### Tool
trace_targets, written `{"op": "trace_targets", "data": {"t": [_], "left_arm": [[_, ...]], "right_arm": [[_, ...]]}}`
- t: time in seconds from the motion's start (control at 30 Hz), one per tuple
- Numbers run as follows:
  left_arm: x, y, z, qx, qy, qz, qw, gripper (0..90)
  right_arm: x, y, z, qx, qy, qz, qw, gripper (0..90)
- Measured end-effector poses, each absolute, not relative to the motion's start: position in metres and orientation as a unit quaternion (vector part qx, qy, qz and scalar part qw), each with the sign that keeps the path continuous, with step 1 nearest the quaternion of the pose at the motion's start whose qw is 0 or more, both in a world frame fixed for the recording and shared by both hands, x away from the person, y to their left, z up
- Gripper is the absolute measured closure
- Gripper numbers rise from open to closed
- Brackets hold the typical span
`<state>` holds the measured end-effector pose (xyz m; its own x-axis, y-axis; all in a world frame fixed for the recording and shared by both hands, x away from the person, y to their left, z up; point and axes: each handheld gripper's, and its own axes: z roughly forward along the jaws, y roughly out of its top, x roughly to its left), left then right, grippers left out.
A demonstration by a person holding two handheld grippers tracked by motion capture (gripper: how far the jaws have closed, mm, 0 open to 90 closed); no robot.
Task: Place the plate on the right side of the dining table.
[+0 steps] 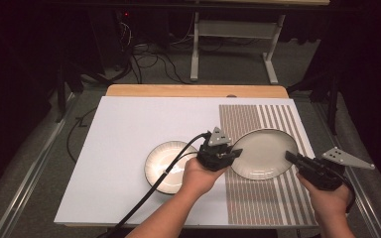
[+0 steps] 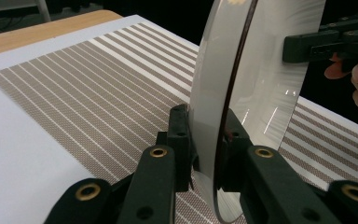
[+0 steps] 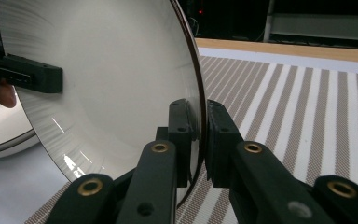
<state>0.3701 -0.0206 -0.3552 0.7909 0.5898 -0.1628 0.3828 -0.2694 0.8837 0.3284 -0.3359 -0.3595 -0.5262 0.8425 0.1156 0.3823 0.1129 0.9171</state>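
Two opposite rim edges of the large plate (image 1: 263,153) are clamped by the left gripper (image 1: 235,152) and right gripper (image 1: 290,156), beside the small plate (image 1: 166,166).

plate (image 2: 261,70) top beyond the frame edge

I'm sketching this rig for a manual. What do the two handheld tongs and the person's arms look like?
Both tongs are matte black. The left tongs carry a grey three-cornered plate with small holes on top and trail a thick black cable toward the table's near edge. The right tongs carry the same kind of grey plate. Up close, each jaw arm is a black link with brass-coloured rivets and a flat black pad. The forearms are bare, with no sleeves or gloves.
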Motion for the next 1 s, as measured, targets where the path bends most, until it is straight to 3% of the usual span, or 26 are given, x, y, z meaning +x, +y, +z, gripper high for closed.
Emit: {"op": "trace_targets", "data": {"t": [1.0], "left_arm": [[0.39,-0.063,-0.397,0.795,0.342,0.062,0.497,75.5]], "right_arm": [[0.326,-0.369,-0.387,0.472,0.708,0.473,0.23,86.2]]}}
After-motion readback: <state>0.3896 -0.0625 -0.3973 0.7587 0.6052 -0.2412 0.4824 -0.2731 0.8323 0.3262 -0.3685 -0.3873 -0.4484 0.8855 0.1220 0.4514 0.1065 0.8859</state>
